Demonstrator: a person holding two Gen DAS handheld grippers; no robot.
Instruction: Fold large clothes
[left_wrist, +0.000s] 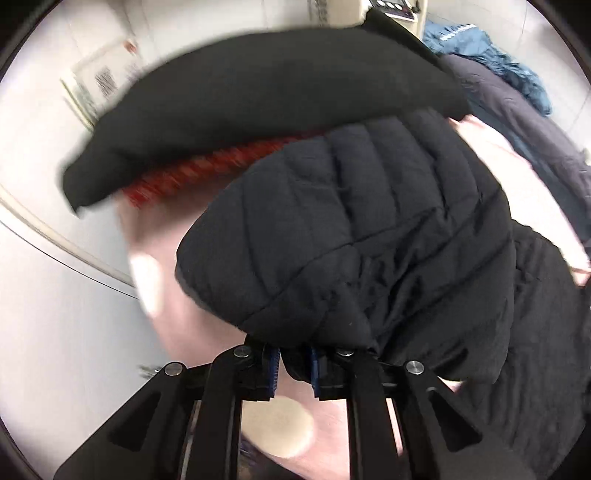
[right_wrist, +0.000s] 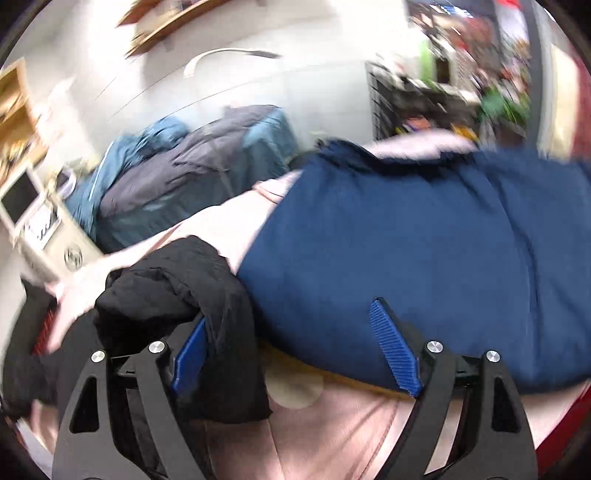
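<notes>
**Black jacket carried by one gripper over a crowded pink surface**

The work surface is covered by a pale pink cloth (right_wrist: 332, 435), and white walls stand behind it; both views are blurred. On this cloth lie several garments, so free room is small.

The left gripper (left_wrist: 293, 373) has its jaws almost shut on a bunched edge of the black quilted puffer jacket (left_wrist: 351, 229). The jacket spreads away from the pads in a wide rounded mass. I judge this pinch at the edge is there so that one part can be carried over the rest for a fold. Beyond it lies a smooth black garment (left_wrist: 258, 110) with a red knitted piece (left_wrist: 207, 170) showing under its border.

The right gripper (right_wrist: 295, 350) has its jaws wide apart and presses on nothing. A fold of the black jacket hangs over its left finger (right_wrist: 188, 354), only draped, not gripped. In front of it lies a thick navy blue garment (right_wrist: 406, 258), very near the right finger.

A teal and grey jacket pile (right_wrist: 177, 177) fills the far side. The most open place is probably the pink strip near the grippers.
</notes>
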